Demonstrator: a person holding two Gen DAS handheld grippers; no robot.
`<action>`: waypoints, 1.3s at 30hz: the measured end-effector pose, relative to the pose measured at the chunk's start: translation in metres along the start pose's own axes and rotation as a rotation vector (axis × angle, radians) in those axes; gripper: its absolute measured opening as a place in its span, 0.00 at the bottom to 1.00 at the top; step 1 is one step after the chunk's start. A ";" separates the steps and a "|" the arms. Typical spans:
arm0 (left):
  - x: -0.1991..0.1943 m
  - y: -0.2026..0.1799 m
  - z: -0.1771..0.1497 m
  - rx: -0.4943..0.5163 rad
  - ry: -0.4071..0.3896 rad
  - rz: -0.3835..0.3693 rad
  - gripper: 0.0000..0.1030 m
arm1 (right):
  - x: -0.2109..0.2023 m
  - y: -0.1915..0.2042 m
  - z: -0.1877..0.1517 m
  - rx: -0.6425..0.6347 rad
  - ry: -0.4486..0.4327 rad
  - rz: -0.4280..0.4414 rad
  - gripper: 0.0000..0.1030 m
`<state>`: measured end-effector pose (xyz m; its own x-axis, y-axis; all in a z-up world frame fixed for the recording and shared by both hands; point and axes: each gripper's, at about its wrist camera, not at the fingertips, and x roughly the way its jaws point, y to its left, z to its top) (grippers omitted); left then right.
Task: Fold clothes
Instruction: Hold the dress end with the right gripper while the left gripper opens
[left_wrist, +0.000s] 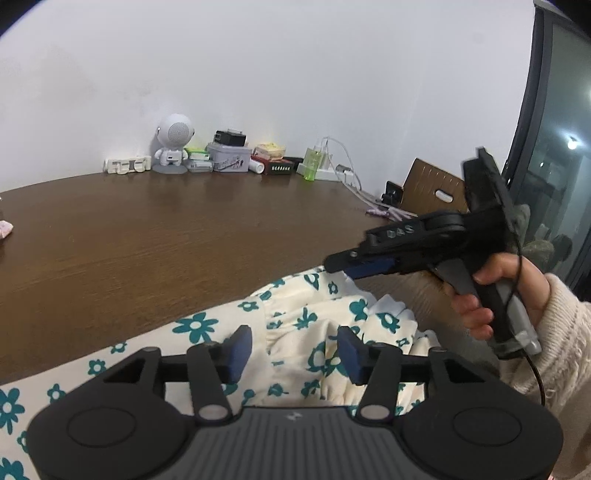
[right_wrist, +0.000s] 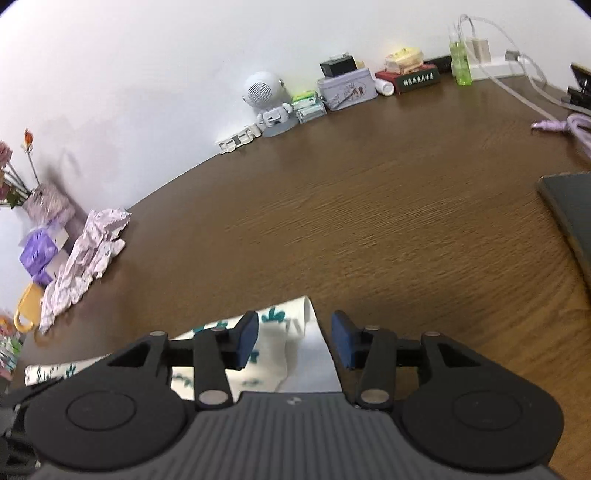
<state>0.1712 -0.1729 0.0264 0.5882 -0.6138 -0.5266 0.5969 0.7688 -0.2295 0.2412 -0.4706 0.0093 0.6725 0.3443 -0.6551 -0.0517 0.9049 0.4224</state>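
Left wrist view: right tool (left_wrist: 334, 264), possibly lettered "DAS", open like left tool (left_wrist: 295, 350).

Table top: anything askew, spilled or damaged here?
Nothing spilled or broken. The astronaut figure and tin stand upright by the wall. Only a crumpled lilac wrapper sprawls at the table's left edge, and the floral garment lies bunched, unfolded.

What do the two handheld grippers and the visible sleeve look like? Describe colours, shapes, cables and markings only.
Both grippers have a ribbed grey body with a small pale logo, black linkage arms with silver pivots, and blue pads on the jaws. The right gripper, seen from the left wrist view, has a grey pistol grip, raised lettering on top and a thin black cable. The sleeve is cream, fuzzy knit.
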 end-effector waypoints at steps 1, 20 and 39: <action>0.001 0.000 0.000 0.001 0.007 0.007 0.50 | 0.004 0.001 0.001 -0.003 0.007 0.002 0.44; -0.003 0.015 -0.003 -0.101 -0.033 0.005 0.53 | -0.020 0.021 -0.016 -0.080 0.035 -0.038 0.26; 0.000 0.027 -0.005 -0.173 0.013 0.059 0.36 | 0.019 0.104 -0.037 -0.421 0.102 0.023 0.09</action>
<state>0.1844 -0.1508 0.0159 0.6117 -0.5655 -0.5532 0.4583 0.8233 -0.3349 0.2213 -0.3609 0.0173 0.5922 0.3694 -0.7161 -0.3765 0.9126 0.1594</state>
